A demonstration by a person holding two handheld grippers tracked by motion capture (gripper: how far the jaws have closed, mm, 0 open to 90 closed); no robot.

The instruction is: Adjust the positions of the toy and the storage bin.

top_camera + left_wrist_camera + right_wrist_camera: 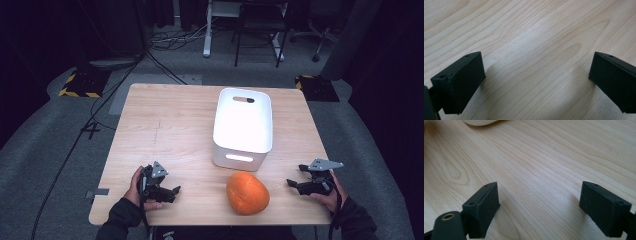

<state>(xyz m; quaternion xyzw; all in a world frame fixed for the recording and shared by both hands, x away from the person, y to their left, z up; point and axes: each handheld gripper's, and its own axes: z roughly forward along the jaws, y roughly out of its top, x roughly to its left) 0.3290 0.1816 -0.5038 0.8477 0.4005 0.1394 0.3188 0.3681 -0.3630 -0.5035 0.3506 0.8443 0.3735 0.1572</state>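
wooden bench (165,125) carries all. white plastic bin (243,127) upright mid-bench, mouth up, likely ready to receive. orange pumpkin (247,193) just before bin at near edge, between both hands, free to be reached from either side. left gripper (176,190) low, pointing at pumpkin, jaws open, empty. right gripper (290,183) mirrors it, jaws open, empty.

On a wooden table (165,125) a white bin (243,126) stands with an orange pumpkin (247,193) just in front. The left gripper (176,190) and right gripper (289,183) rest at either side, jaws apart, empty.
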